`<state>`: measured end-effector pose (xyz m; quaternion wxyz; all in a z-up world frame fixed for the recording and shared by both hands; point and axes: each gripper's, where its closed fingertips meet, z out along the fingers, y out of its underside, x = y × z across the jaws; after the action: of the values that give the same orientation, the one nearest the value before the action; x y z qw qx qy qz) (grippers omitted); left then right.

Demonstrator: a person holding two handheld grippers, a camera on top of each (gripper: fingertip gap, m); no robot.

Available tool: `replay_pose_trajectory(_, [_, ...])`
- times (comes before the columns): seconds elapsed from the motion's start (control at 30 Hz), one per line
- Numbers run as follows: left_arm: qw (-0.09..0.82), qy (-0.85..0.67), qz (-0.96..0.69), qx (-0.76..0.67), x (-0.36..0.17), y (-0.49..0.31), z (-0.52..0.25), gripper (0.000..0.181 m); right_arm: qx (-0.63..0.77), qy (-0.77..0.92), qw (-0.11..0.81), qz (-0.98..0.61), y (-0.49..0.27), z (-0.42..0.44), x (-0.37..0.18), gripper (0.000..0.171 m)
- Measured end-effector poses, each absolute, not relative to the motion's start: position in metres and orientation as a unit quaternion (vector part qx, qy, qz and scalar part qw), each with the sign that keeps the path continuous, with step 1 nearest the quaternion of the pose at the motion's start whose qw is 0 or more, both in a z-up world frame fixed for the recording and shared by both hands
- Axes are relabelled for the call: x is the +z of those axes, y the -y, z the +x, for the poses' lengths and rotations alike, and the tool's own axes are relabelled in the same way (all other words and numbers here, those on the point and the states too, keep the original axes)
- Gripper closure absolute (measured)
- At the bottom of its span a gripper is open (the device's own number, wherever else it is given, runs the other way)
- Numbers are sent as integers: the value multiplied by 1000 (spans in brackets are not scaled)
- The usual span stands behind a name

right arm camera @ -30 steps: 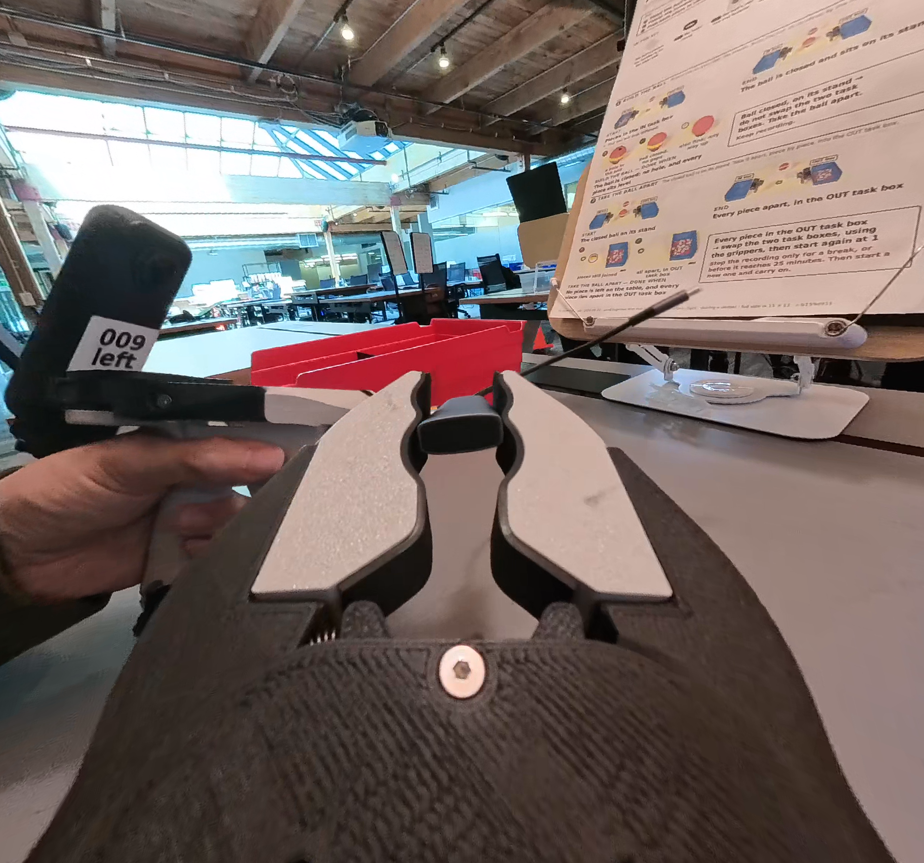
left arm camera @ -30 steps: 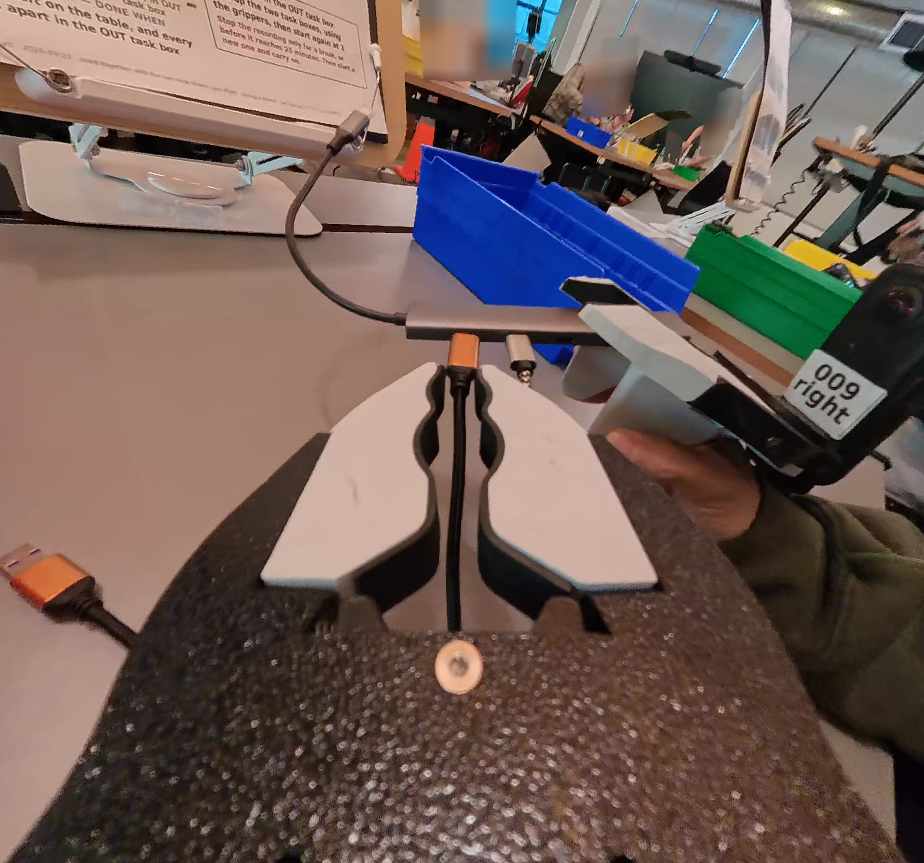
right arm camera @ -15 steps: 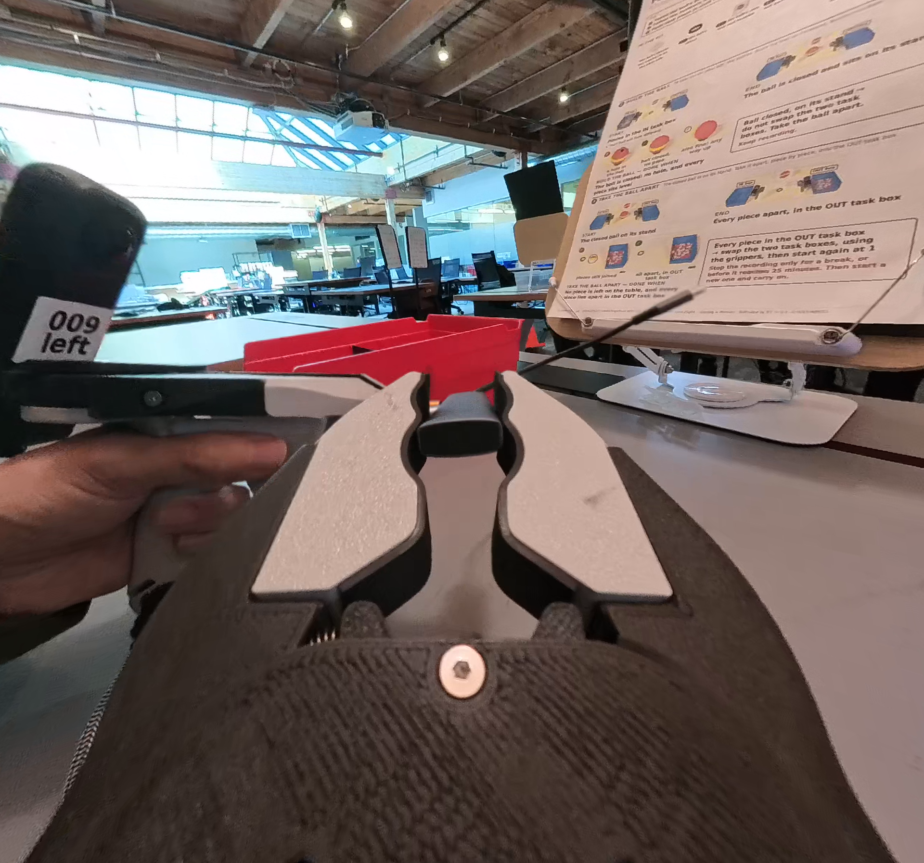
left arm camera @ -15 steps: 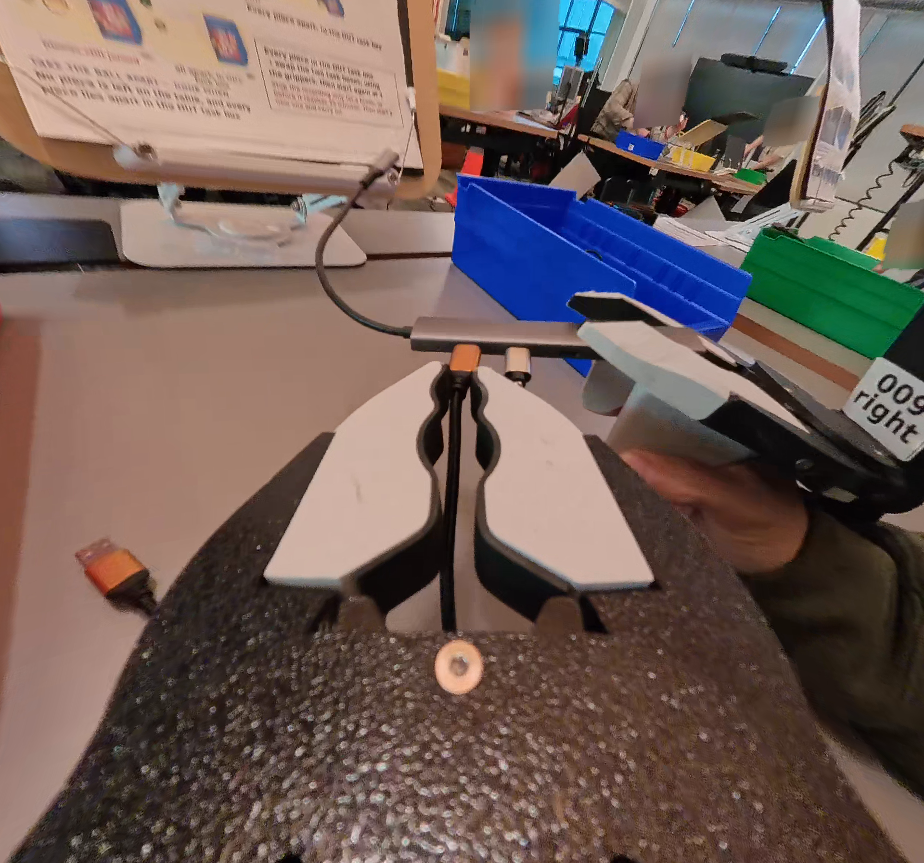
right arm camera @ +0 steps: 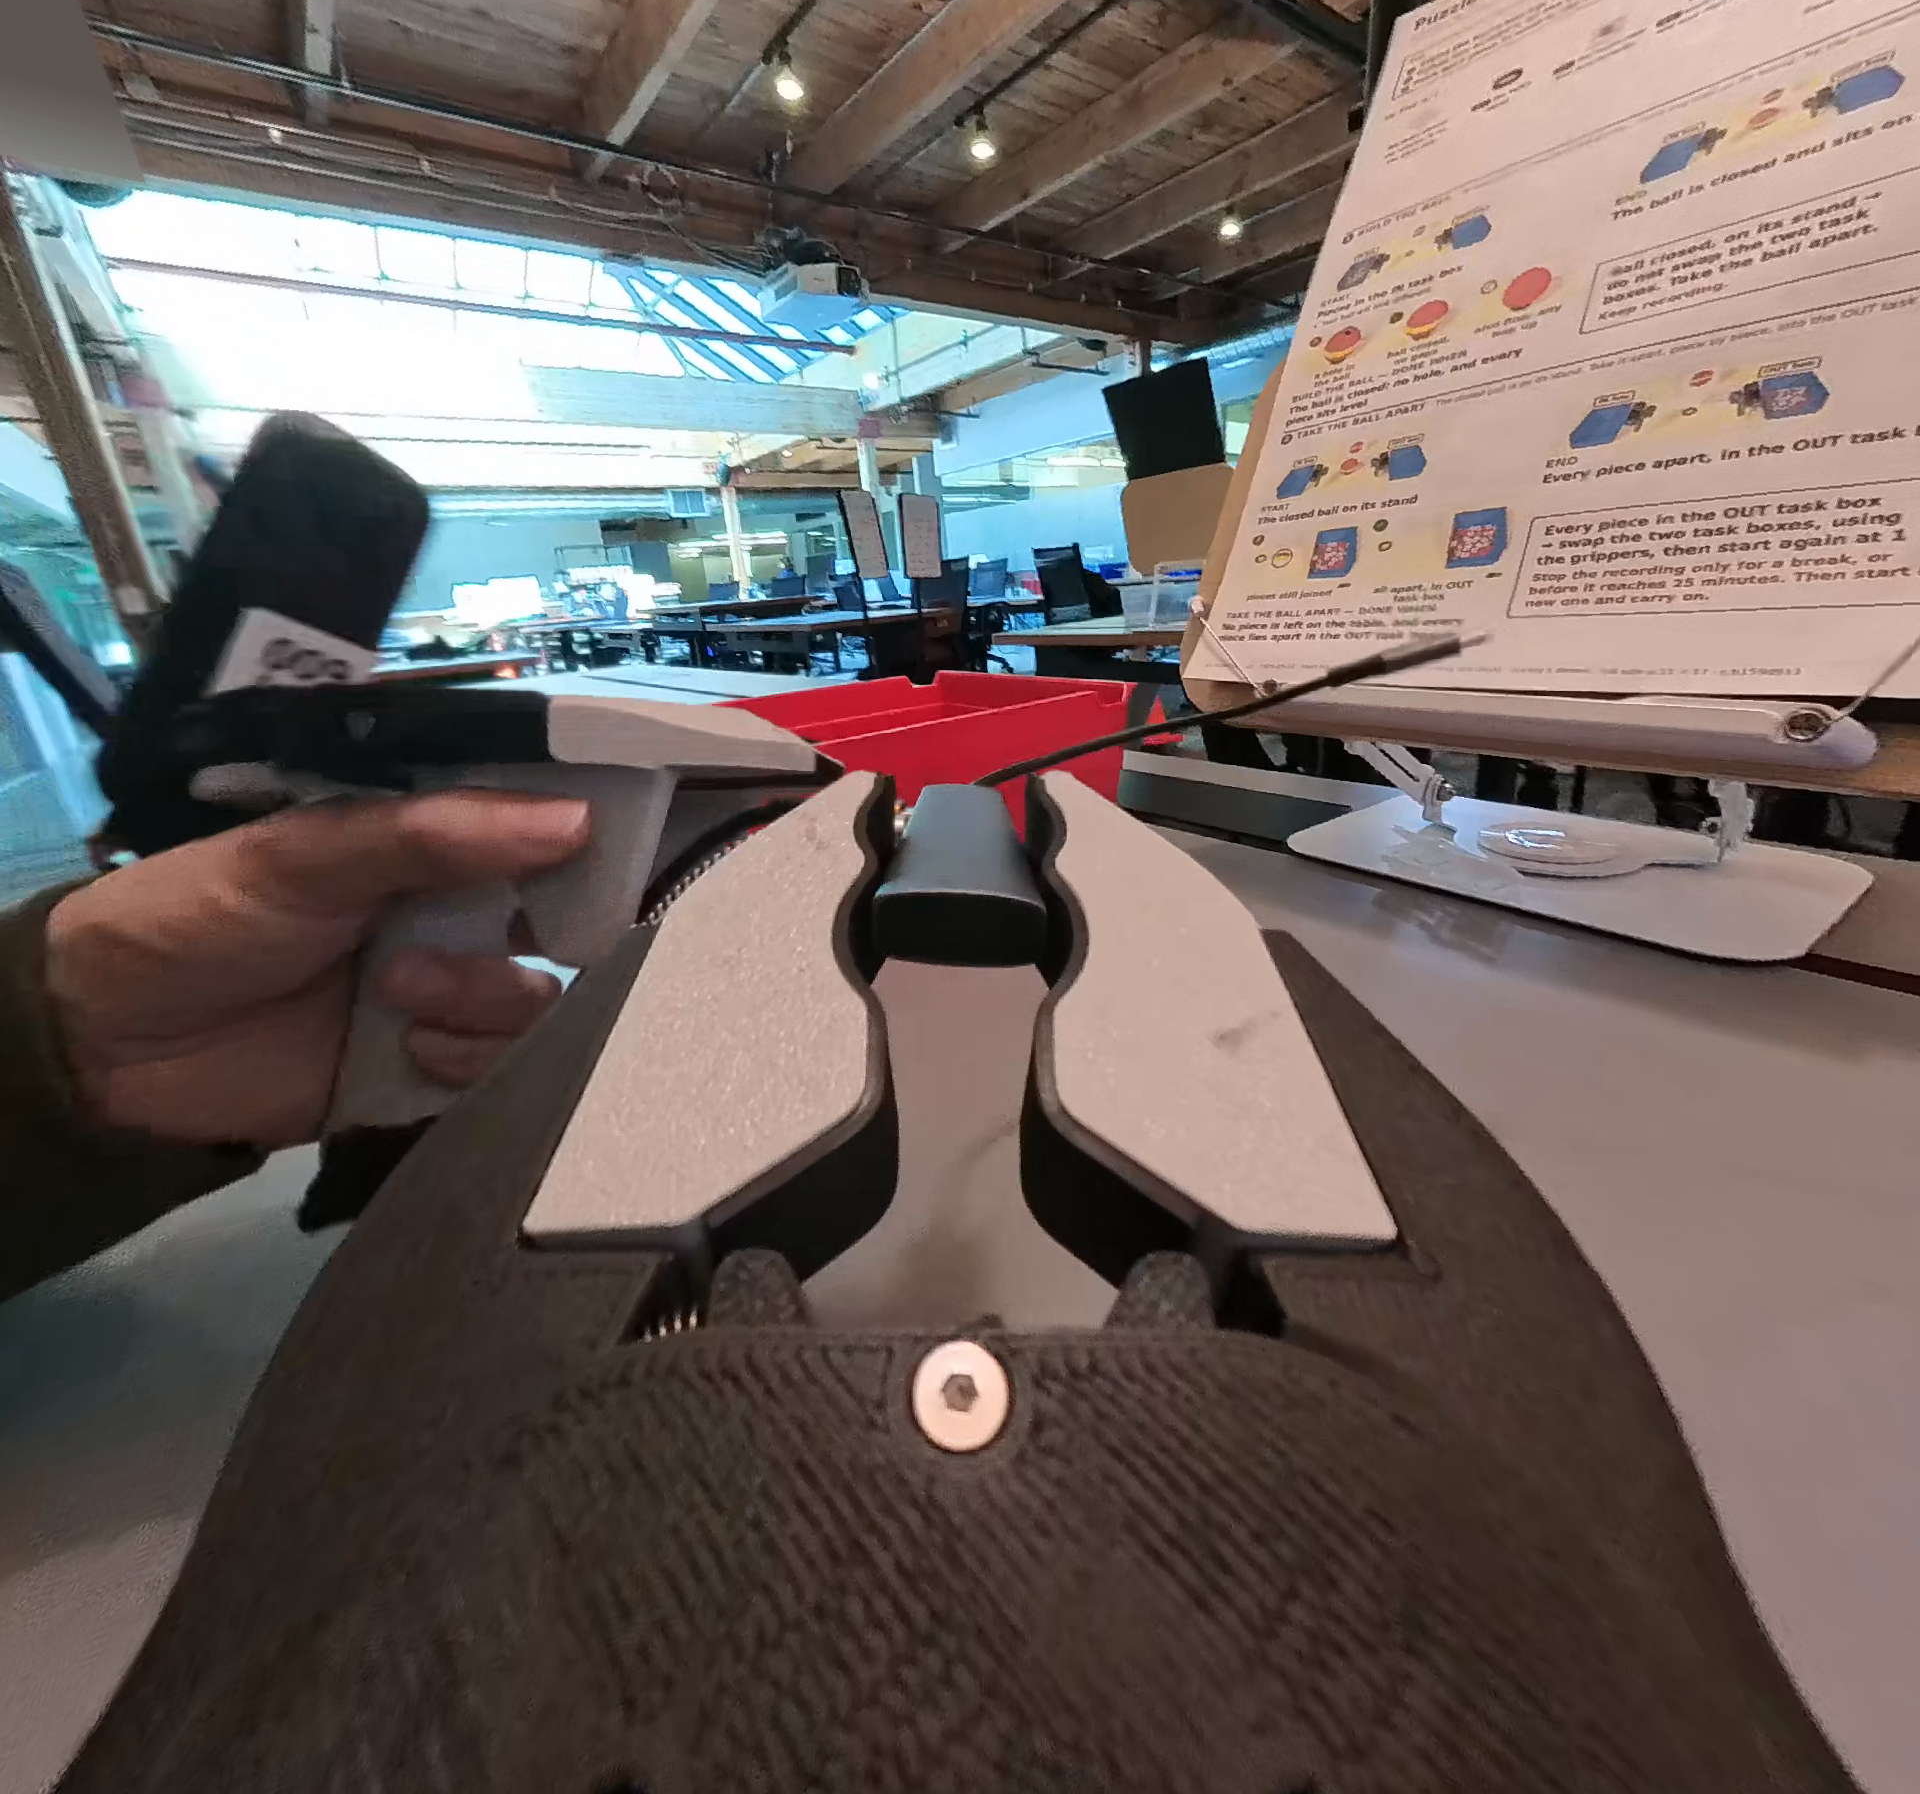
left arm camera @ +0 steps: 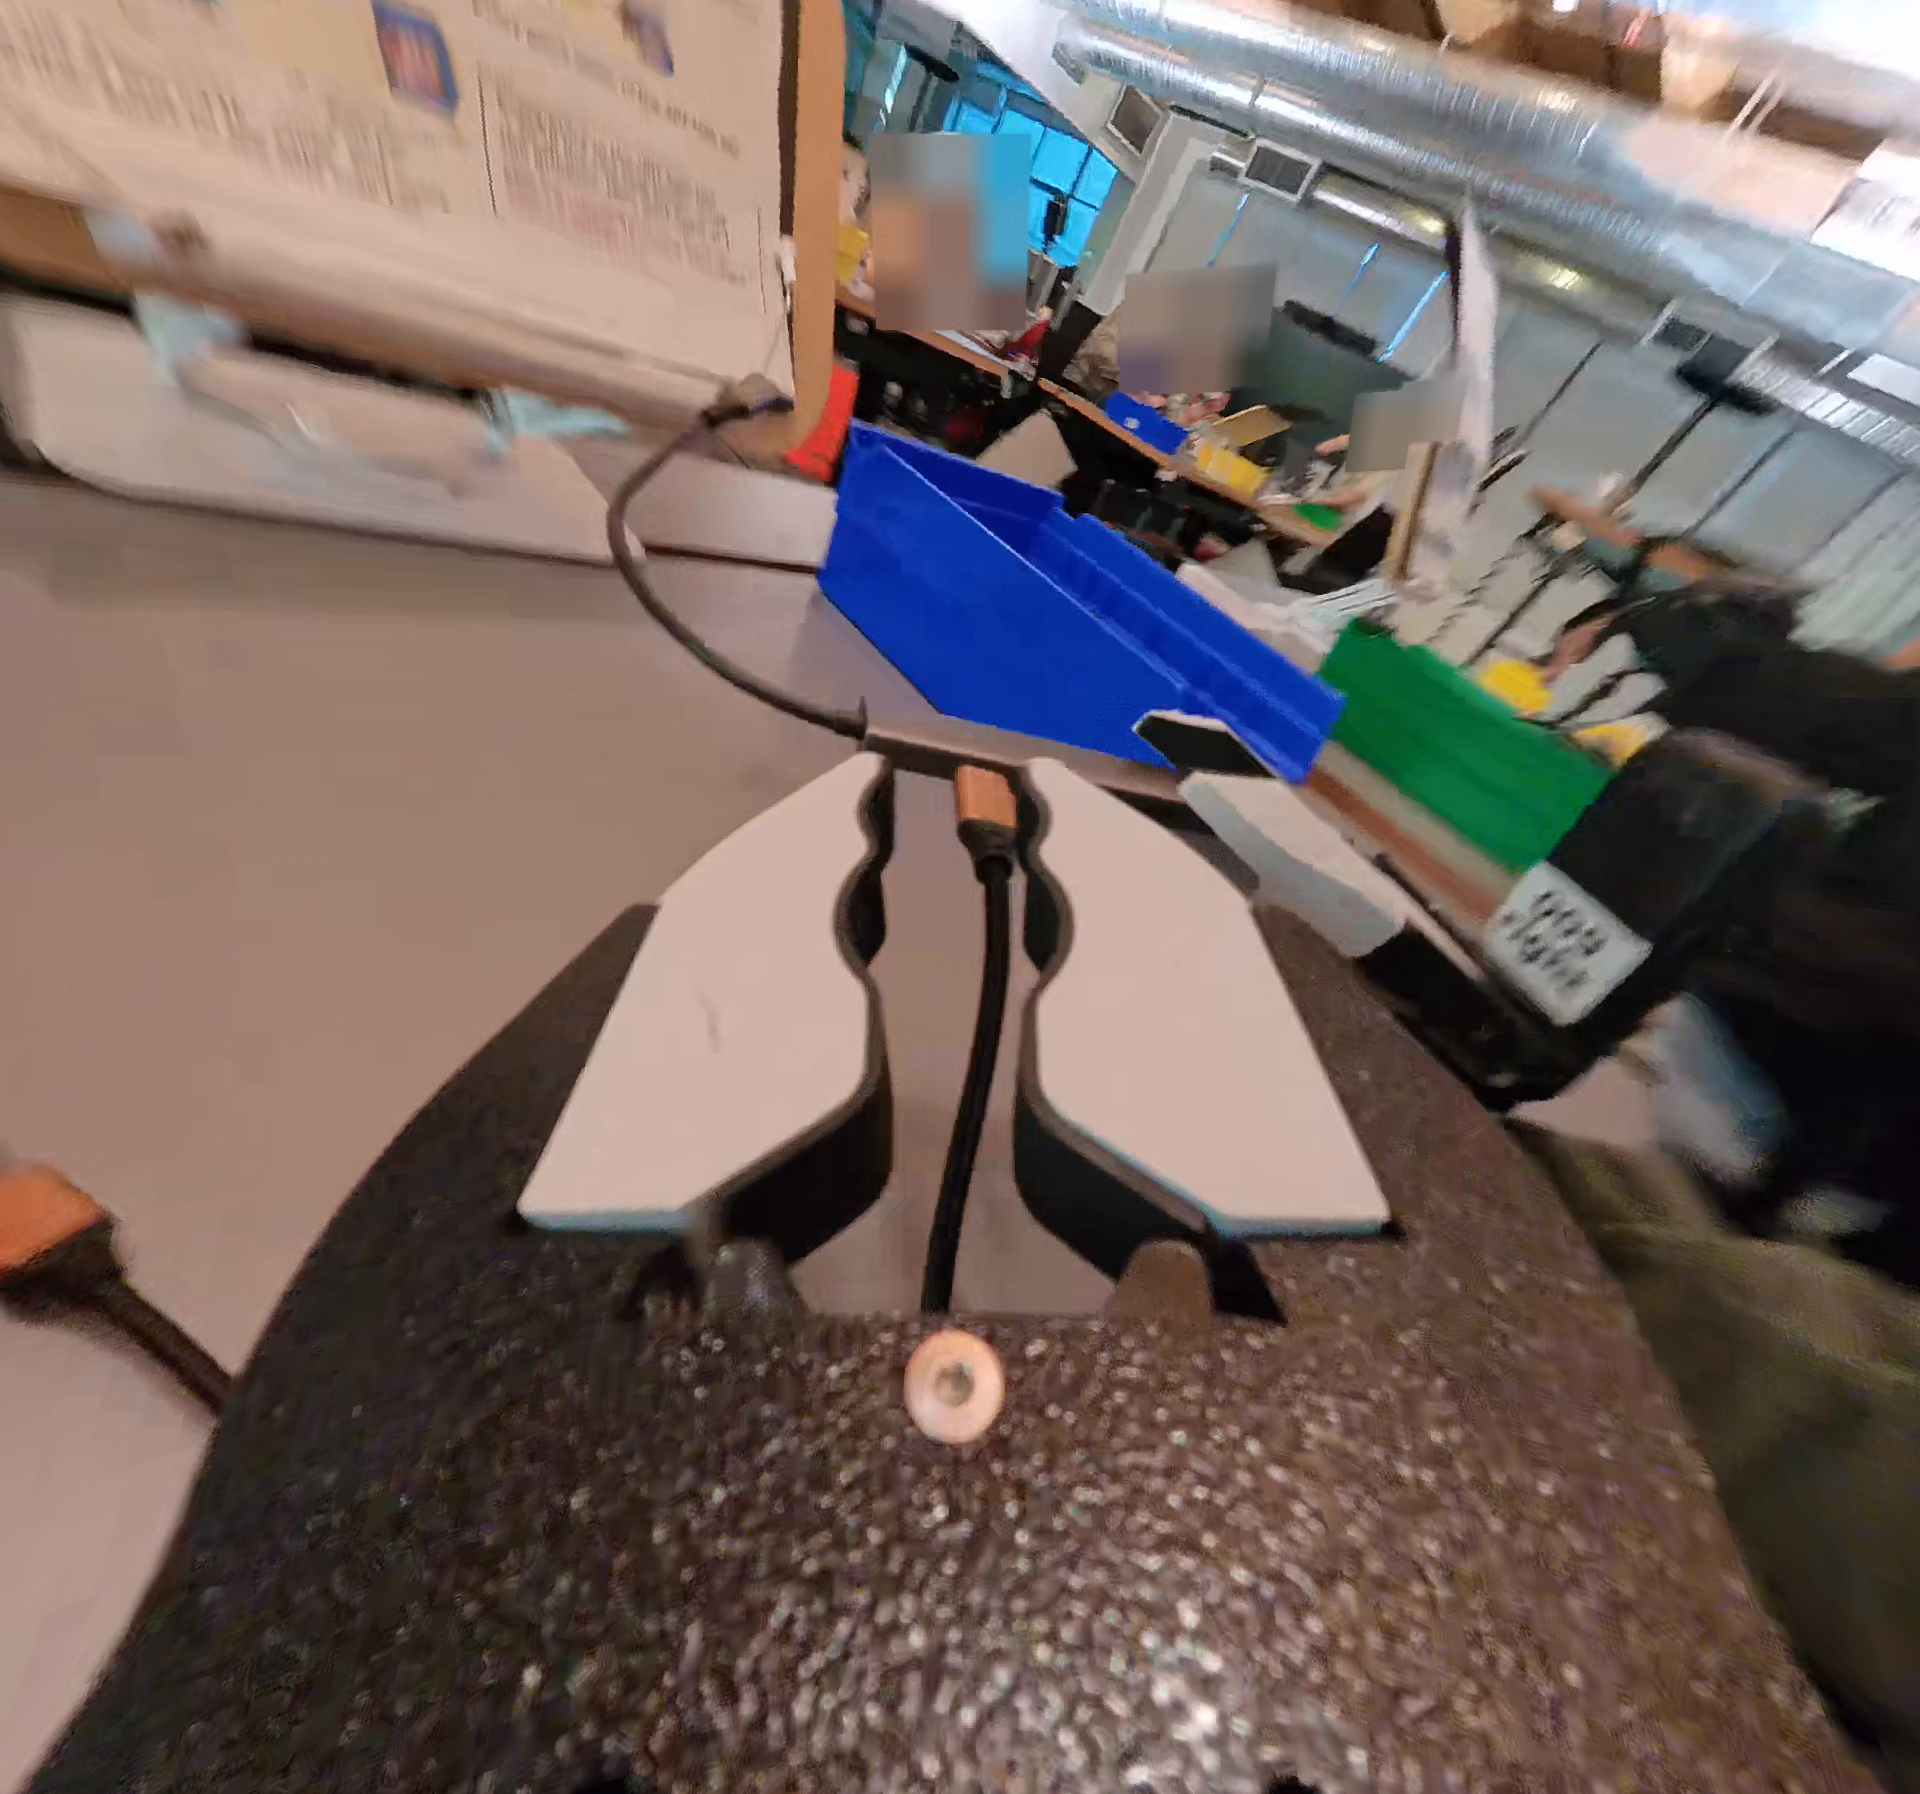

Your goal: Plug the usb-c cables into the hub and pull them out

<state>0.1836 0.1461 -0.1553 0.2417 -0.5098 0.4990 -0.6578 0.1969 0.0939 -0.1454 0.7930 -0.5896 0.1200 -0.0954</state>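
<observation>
In the left wrist view the grey hub [left arm camera: 914, 752] hangs in the air, level. The orange USB-C plug [left arm camera: 982, 794] sits in its near side, and its black cable [left arm camera: 971, 1069] runs back between my fingers. My left gripper [left arm camera: 956, 778] is open, with the plug close to the right finger and a gap on the left. My right gripper [right arm camera: 956, 799] is shut on the hub's end [right arm camera: 956, 882]; it also shows in the left wrist view [left arm camera: 1195, 757]. The hub's own thin cable [right arm camera: 1247, 705] arcs off towards the stand. The left gripper [right arm camera: 727, 736] reaches in from the left.
A blue bin [left arm camera: 1018, 601] and a green bin [left arm camera: 1455, 747] stand behind the hub. A red bin [right arm camera: 935, 726] is at the far side. An instruction sheet on a white stand [right arm camera: 1558, 871] is on the table. The cable's orange USB-A end [left arm camera: 42, 1214] lies at lower left. My hands' fingertips stand some 6 cm from each other.
My left gripper was shut on the orange plug's cable and has now opened; the plug stays in the hub. The left view has swung and blurred. The right gripper still holds the hub.
</observation>
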Motion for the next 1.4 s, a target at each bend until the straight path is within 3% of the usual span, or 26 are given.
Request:
replay_pose_trajectory(0.17, [-13, -415, -562, -715, -164, -147, 179, 132, -57, -60, 809, -582, -100, 174, -139, 147])
replay_pose_trajectory(0.27, [-128, -380, -550, -733, -161, -142, 171, 145, -63, -12, 811, -582, -103, 160, -136, 147])
replay_pose_trajectory(0.33, [-121, -394, -549, -727, -165, -145, 170, 162, -73, 1, 805, -589, -105, 157, -138, 147])
replay_pose_trajectory(0.63, [-72, -396, -538, -741, -152, -156, 168, 172, -123, 12, 748, -652, -121, 159, -158, 139])
replay_pose_trajectory(0.77, [-78, -385, -553, -735, -157, -154, 171, 172, -152, 18, 717, -680, -129, 158, -167, 144])
replay_pose_trajectory(1.0, [-98, -331, -557, -756, -152, -161, 173, 172, -157, 5, 709, -687, -129, 163, -169, 136])
replay_pose_trajectory(1.4, [-144, -277, -561, -767, -157, -161, 177, 172, -171, -4, 706, -687, -128, 166, -170, 145])
